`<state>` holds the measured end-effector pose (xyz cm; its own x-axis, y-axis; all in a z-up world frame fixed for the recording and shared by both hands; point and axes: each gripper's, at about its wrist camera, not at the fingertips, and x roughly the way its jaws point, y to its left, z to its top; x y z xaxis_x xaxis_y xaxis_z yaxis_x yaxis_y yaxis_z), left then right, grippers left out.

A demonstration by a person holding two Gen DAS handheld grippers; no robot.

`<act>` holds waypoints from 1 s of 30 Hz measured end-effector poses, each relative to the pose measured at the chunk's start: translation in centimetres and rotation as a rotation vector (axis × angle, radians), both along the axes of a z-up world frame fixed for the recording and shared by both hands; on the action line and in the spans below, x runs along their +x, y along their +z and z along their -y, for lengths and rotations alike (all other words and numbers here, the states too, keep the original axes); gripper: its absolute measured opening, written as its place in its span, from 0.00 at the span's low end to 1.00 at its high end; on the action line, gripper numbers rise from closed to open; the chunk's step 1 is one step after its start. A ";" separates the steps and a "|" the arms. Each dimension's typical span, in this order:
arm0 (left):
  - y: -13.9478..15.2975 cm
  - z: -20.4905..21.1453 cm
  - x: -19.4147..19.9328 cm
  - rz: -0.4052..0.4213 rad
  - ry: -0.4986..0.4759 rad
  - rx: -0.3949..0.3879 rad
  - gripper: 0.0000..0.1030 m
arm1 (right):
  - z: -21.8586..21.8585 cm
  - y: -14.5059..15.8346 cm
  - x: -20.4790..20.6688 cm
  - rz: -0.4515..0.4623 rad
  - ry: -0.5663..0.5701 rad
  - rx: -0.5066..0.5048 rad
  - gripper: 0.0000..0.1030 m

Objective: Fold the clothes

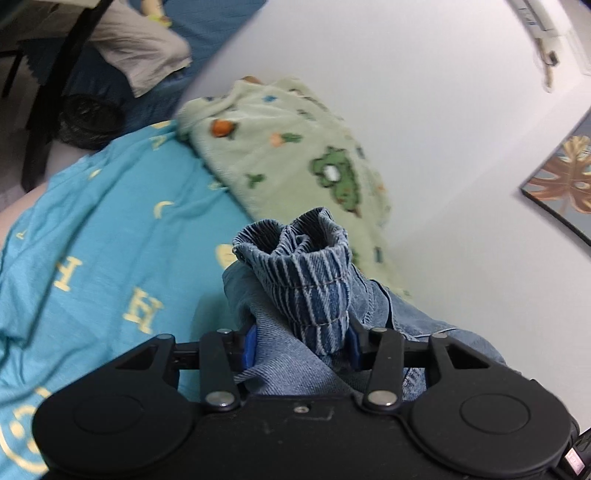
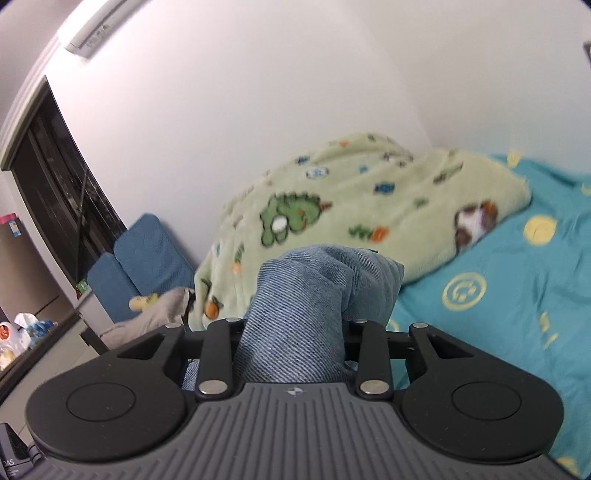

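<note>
Bunched denim garment (image 1: 295, 295) in both tools

Green fleece blanket (image 2: 369, 199) on turquoise bedsheet (image 1: 110, 240).

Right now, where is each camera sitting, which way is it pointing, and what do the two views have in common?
Left wrist: on the left gripper, looking along its fingers at striped-lined denim garment it clamps, teal bedsheet and white wall beyond.
Right wrist: on the right gripper, clamping denim, facing the wall and air conditioner.
Shared: denim, green dinosaur blanket, teal sheet.
</note>
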<state>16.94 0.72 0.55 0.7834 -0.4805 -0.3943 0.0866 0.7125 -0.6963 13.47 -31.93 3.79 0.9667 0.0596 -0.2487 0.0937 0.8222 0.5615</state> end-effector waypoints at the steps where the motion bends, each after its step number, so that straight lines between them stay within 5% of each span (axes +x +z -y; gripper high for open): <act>1: 0.7 0.6 -0.5 0.007 -0.011 -0.013 0.41 | 0.7 0.7 -0.9 0.008 -0.006 0.000 0.33; 8: 4.9 8.4 -4.0 0.073 -0.128 0.007 0.41 | 5.9 4.7 -7.6 0.057 -0.077 -0.024 0.34; 15: 5.3 17.8 -7.9 0.098 -0.265 -0.035 0.41 | 13.1 6.0 -15.2 0.090 -0.183 -0.069 0.34; 23: 0.2 28.9 -9.9 0.116 -0.440 -0.080 0.41 | 20.4 3.1 -22.2 0.092 -0.317 -0.163 0.34; 30: -7.2 35.0 -9.4 0.078 -0.562 0.012 0.41 | 24.9 -4.1 -25.3 0.011 -0.397 -0.181 0.34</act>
<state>7.57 -34.25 -6.62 0.4358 -0.8278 -0.3532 0.5054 0.5499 -0.6650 -11.86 -56.87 -0.32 0.9087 -0.3606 -0.2105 0.4170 0.8088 0.4146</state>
